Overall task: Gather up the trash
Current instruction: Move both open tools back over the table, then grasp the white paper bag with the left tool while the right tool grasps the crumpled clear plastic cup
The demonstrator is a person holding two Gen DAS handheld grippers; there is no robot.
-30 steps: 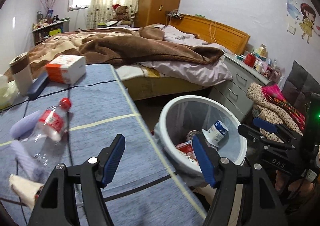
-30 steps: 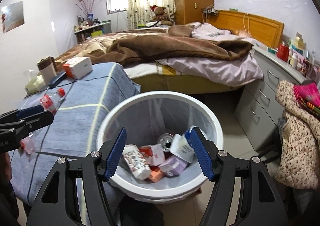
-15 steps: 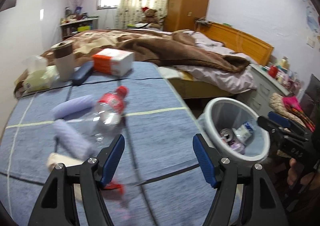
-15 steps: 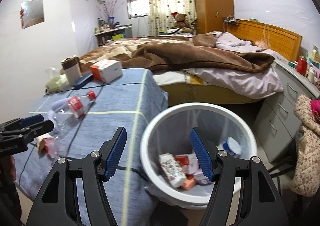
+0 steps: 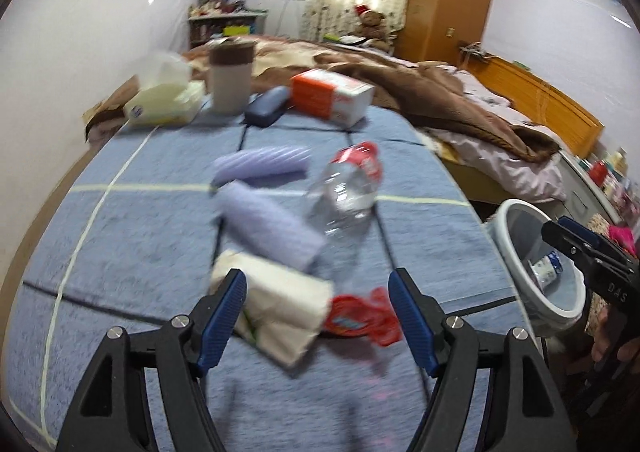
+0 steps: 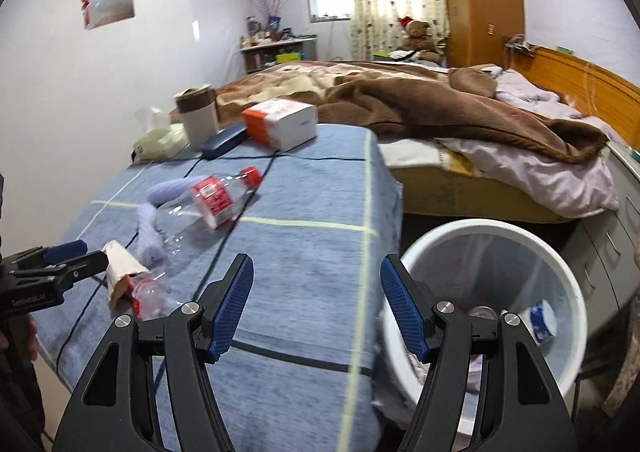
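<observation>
Moved: left gripper [image 5: 318, 316] bin→blue cloth, jaws just widening, spread above cream packet [image 5: 280, 316] | right gripper [image 6: 316, 304] spread, empty, "DAS"

Clear glossy plastic bottle [image 5: 344, 192] lies on matt, nubby blue cloth [image 5: 152, 252].

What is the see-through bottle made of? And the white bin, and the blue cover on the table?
Bottle: looks like thin clear plastic, glossy; you can see through it, and it has a red cap and label.
White bin: probably smooth hard plastic, with an even, slightly shiny rim.
Blue cover: seems woven cloth, matte and fuzzy, with pale stripes.
</observation>
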